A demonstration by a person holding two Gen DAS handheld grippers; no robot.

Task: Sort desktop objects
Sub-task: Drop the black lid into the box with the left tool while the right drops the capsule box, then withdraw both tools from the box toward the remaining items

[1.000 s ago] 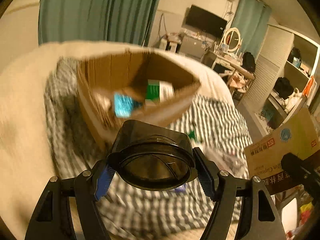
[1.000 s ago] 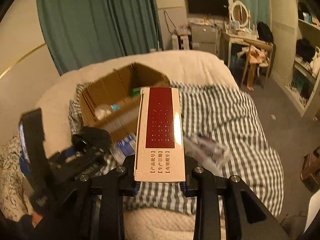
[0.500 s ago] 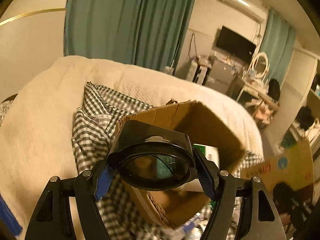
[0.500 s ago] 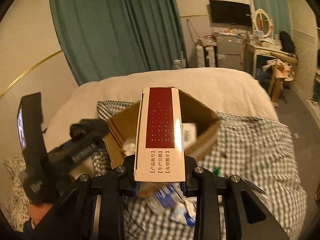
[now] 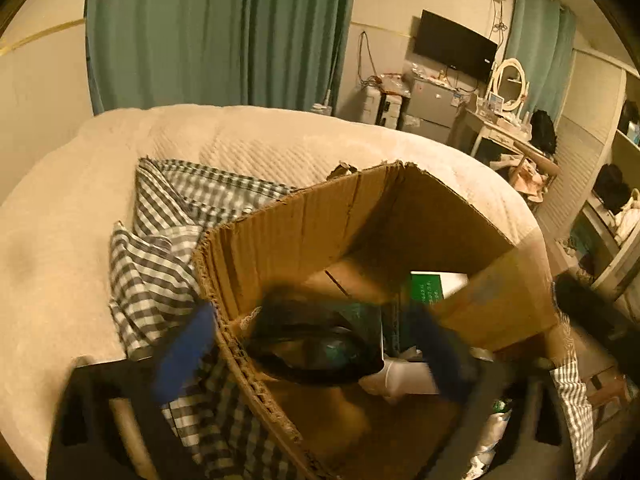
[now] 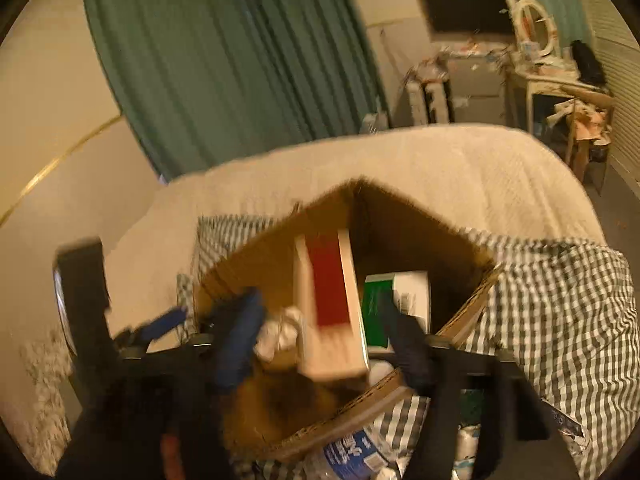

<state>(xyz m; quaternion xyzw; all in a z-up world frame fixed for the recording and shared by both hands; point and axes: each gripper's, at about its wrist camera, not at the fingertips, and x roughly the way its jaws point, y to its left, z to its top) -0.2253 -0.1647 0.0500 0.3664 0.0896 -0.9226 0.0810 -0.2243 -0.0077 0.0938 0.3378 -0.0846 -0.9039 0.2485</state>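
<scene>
Dropping both items into cardboard box (image 5: 360, 216): left gripper (image 5: 316, 344) spread apart, black container (image 5: 316, 340) loose inside; right gripper (image 6: 320, 332) apart, red-and-white carton (image 6: 330, 304) falling over near rim (image 6: 360, 404). Risk: carton could catch rim, tip out onto checked cloth (image 6: 560, 300).

A black cup (image 5: 312, 344), blurred, sits tilted inside the open cardboard box (image 5: 320, 216) on the bed. A cream carton (image 6: 328, 304) with a red panel stands slanted inside, beside a green-and-white carton (image 6: 400, 300).
</scene>
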